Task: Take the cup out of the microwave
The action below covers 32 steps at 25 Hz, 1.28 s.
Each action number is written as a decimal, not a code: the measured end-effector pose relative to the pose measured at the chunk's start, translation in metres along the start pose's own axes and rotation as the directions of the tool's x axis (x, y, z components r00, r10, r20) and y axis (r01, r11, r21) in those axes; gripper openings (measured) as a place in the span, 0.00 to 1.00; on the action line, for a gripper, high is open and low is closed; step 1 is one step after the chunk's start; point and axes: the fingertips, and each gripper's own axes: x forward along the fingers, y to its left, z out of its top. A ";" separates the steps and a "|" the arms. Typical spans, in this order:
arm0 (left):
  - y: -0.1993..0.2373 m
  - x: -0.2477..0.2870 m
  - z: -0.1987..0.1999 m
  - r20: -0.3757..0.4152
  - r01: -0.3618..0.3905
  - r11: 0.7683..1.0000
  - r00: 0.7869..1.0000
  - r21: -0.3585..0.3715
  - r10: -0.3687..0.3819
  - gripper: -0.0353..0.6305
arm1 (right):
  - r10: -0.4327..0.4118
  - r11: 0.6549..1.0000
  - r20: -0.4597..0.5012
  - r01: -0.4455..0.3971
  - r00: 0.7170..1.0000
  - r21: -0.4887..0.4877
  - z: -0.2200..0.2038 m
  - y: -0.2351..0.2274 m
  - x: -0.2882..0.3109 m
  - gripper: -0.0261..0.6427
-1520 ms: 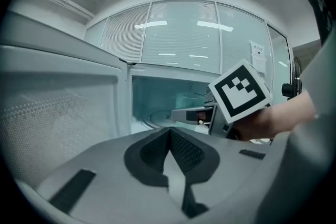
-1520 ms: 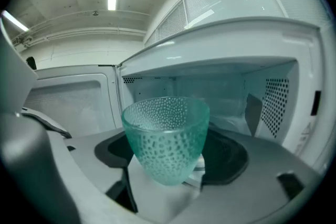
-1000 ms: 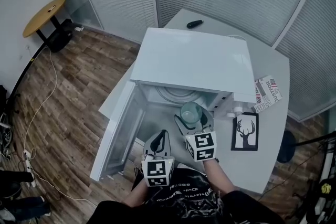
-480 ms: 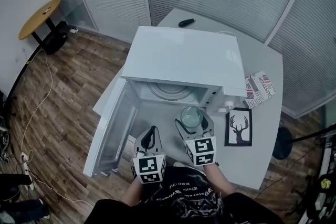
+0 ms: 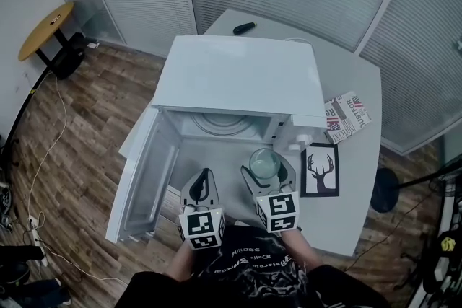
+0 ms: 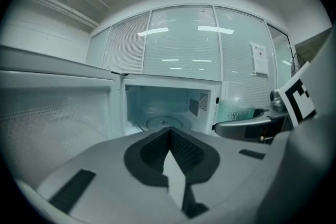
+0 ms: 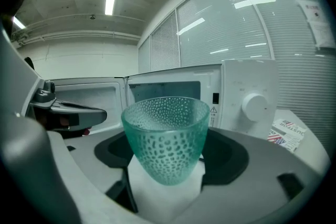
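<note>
The right gripper [image 5: 266,171] clasps a dimpled green glass cup [image 7: 165,136], upright, just outside the open white microwave [image 5: 238,79]. The left gripper [image 5: 203,184], jaws together, holds nothing. Removal looks done; next likely calls for a clear table spot.

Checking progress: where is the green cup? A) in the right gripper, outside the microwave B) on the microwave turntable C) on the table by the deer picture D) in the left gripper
A: the cup stands clamped in the right gripper, in front of the open microwave.
</note>
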 end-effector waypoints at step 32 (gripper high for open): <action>-0.044 -0.012 0.016 0.054 0.053 0.997 0.997 0.052 -0.056 0.06 | -0.067 0.998 0.045 0.068 0.997 -0.018 -0.002 -0.026 -0.052 0.61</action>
